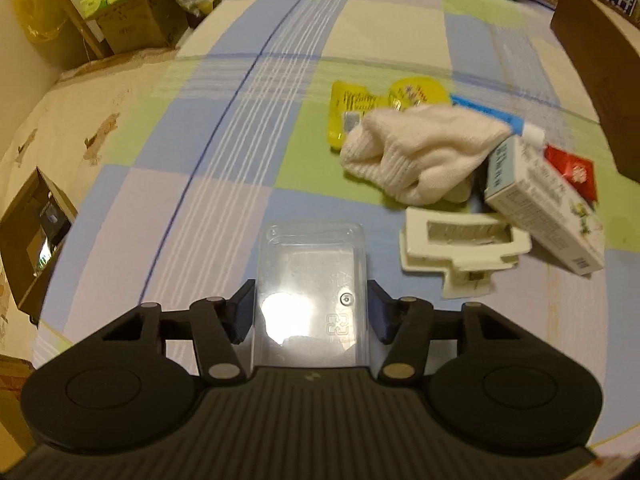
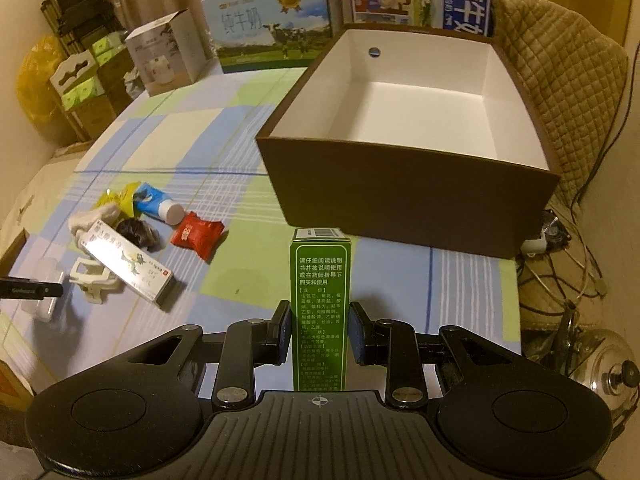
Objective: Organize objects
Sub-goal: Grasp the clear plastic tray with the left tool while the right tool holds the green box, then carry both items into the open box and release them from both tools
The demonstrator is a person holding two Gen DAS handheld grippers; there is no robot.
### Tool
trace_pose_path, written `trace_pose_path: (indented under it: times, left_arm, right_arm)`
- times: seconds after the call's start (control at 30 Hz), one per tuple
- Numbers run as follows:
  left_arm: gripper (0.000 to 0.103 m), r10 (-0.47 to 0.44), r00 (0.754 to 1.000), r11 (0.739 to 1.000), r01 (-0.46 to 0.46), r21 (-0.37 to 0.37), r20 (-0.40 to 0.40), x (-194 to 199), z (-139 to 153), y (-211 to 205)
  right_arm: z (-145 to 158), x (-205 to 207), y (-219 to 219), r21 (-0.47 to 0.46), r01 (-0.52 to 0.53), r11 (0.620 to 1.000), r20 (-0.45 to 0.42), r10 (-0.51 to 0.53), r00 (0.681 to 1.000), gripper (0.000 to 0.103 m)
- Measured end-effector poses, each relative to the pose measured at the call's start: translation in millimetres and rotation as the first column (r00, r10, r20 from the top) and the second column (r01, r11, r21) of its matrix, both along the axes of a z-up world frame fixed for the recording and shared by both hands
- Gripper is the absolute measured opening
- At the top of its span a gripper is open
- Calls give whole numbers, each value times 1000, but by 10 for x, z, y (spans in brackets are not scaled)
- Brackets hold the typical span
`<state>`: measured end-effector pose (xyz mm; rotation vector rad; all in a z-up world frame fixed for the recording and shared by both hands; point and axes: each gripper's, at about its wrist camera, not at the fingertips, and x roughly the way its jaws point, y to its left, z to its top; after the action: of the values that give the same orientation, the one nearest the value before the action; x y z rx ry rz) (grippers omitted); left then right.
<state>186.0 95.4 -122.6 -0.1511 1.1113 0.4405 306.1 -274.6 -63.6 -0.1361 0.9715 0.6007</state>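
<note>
My left gripper [image 1: 311, 300] points down at the checked tablecloth, and both pads touch the sides of a clear plastic case [image 1: 312, 272] lying flat on it. To its right lie a white clip [image 1: 460, 244], a white knitted sock [image 1: 420, 152], a white medicine box [image 1: 548, 208], a red packet [image 1: 572, 172], yellow packets [image 1: 352, 112] and a blue tube [image 1: 488, 114]. My right gripper [image 2: 320, 320] is shut on an upright green box [image 2: 320, 264]. Just beyond it stands an open brown box [image 2: 400, 200] with an empty white inside.
Milk cartons [image 2: 272, 24] and a white carton [image 2: 168, 52] stand along the table's far edge. Cardboard boxes and a yellow bag [image 2: 36, 76] are stacked at the left. At the right are a quilted chair [image 2: 560, 80], cables and a steel kettle [image 2: 608, 364].
</note>
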Motion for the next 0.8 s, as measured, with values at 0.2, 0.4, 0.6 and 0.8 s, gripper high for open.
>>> trace_pose_path:
  times: [0.2, 0.4, 0.6, 0.8]
  left_arm:
    - [52, -20, 995, 1000, 19, 14, 96, 24, 437, -156]
    - [52, -123, 974, 992, 120, 28, 192, 361, 890, -534]
    - [52, -268, 921, 961, 275, 16, 283, 955, 1169, -1115]
    - [52, -366, 864, 920, 391, -2, 345, 1698, 1326, -1749]
  right_arm:
    - [224, 118, -133, 56, 20, 998, -2, -20, 1000, 26]
    - [623, 339, -307, 121, 33, 992, 39, -38, 999, 27]
    - [1054, 706, -443, 190, 53, 980, 105, -74, 992, 27]
    - [1219, 1167, -403, 192, 74, 979, 152, -104, 983, 27]
